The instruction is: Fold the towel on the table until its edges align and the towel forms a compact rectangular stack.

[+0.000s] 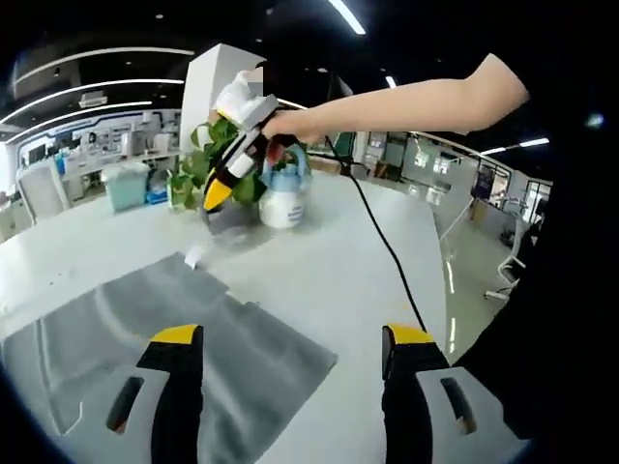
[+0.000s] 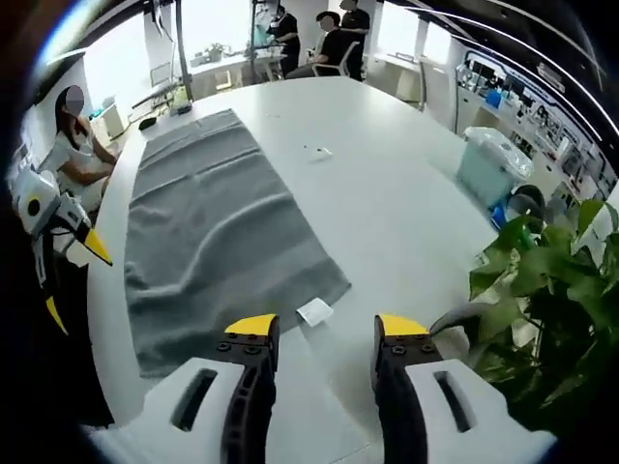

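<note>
A grey towel [image 2: 213, 232] lies spread flat on the white table [image 2: 387, 193], with a few soft wrinkles and a white tag [image 2: 314, 311] at its near corner. My right gripper [image 2: 327, 329] hovers open above that corner, nothing between its jaws. In the left gripper view the towel [image 1: 193, 338] lies under my left gripper [image 1: 293, 338], which stands open and empty over the towel's edge. A hand holds the right gripper [image 1: 221, 193] above the far corner beside the tag [image 1: 193, 256]. The left gripper [image 2: 75, 280] shows at the table's left edge.
A leafy plant [image 2: 551, 280] in a white pot [image 1: 282, 203] stands close to the towel's tagged corner. A black cable [image 1: 387, 251] runs across the table. A blue-lidded bin [image 2: 493, 159] sits off the table, and people sit at the far end [image 2: 329, 43].
</note>
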`<action>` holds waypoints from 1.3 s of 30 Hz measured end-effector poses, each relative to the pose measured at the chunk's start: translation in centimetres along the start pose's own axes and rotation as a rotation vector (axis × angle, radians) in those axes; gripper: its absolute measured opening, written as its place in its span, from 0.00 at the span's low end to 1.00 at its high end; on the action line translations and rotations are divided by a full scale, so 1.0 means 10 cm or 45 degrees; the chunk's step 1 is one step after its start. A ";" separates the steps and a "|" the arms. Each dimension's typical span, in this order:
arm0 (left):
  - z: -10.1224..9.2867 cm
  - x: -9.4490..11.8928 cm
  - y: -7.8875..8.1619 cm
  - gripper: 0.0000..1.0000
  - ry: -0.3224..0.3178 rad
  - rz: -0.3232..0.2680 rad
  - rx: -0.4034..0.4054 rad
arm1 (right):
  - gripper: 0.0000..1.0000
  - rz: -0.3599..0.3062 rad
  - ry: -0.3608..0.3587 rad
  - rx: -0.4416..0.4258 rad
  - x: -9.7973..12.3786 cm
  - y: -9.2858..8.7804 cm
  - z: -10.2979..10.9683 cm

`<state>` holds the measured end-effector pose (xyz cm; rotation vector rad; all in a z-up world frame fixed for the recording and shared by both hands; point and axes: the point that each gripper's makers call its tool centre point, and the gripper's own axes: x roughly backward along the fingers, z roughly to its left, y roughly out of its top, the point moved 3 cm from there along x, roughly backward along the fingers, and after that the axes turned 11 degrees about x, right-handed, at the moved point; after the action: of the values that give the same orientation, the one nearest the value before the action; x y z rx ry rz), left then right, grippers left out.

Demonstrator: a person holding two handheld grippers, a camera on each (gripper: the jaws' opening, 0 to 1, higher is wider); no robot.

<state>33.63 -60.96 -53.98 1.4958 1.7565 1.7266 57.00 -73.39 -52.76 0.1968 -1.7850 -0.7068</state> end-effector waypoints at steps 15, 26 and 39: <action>0.05 -0.14 -0.04 0.77 -0.013 0.038 0.007 | 0.38 0.034 0.064 -0.053 -0.34 -0.07 -0.09; 0.07 -0.28 -0.08 0.76 -0.059 0.069 0.040 | 0.37 0.068 0.081 -0.116 -0.50 -0.26 -0.14; 0.12 -0.35 -0.21 0.76 -0.084 0.154 -0.004 | 0.36 0.079 0.097 -0.111 -0.62 -0.30 -0.18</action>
<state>35.06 -62.45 -57.68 1.6691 1.6614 1.7139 60.09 -73.50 -59.19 0.1080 -1.6770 -0.7217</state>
